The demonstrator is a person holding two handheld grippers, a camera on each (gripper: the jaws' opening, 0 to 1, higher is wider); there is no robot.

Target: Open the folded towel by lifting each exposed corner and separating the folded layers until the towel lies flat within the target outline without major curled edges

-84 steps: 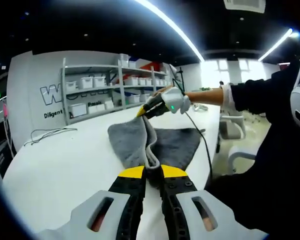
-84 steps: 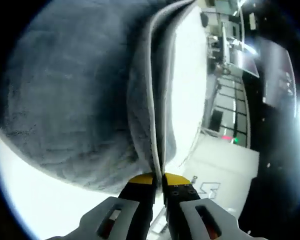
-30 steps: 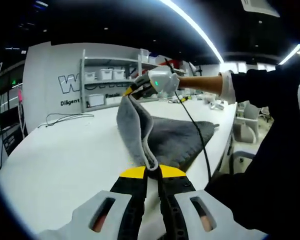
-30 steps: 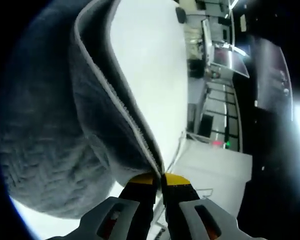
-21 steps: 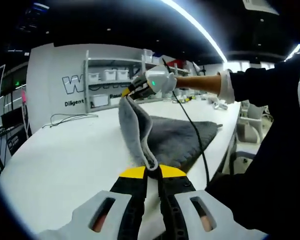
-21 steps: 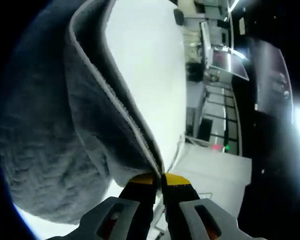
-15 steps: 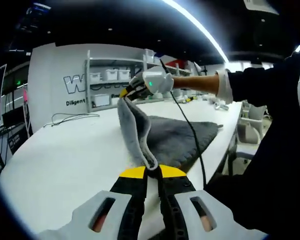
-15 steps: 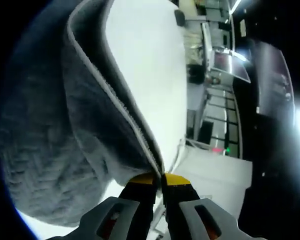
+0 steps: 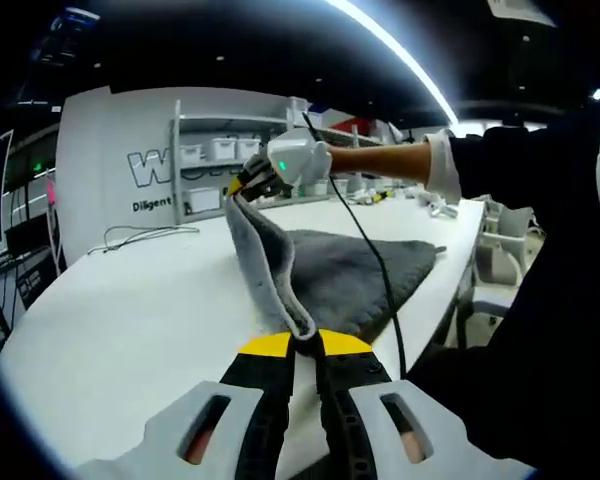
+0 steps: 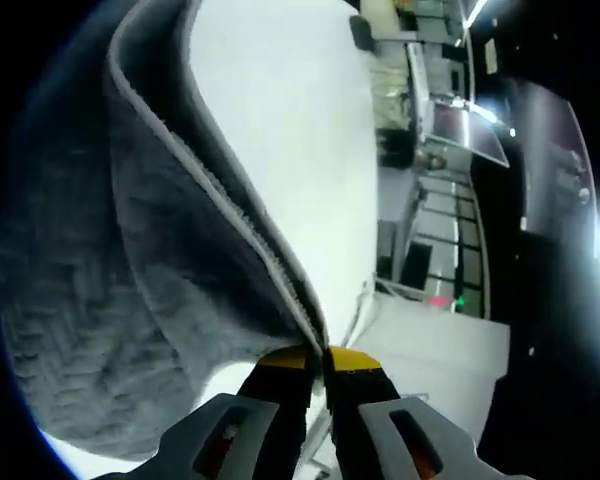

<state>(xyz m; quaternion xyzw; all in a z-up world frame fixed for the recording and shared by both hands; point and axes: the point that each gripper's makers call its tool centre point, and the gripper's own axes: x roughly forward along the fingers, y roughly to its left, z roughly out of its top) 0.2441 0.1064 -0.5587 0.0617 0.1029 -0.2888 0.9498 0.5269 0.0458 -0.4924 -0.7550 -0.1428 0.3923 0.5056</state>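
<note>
towel is gray and it lies partly on the white table, with 1 edge pulled up off it. in my left gripper view, my left gripper has its 2 yellow-tipped jaws pressed together on the near corner of the towel, right at the bottom of the picture. from there the light hem of the towel runs up and away to my right gripper, which i see farther off and higher up, with a hand around its white body and a black cable hanging down from it. its tips pinch the far corner of that same edge, so the raised edge stands like a thin wall between the 2 grippers. the rest of the towel rests flat on the table to the right of that wall. in my right gripper view, my right gripper has its jaws closed tight on the towel hem, and the gray cloth curves away over the white table.
</note>
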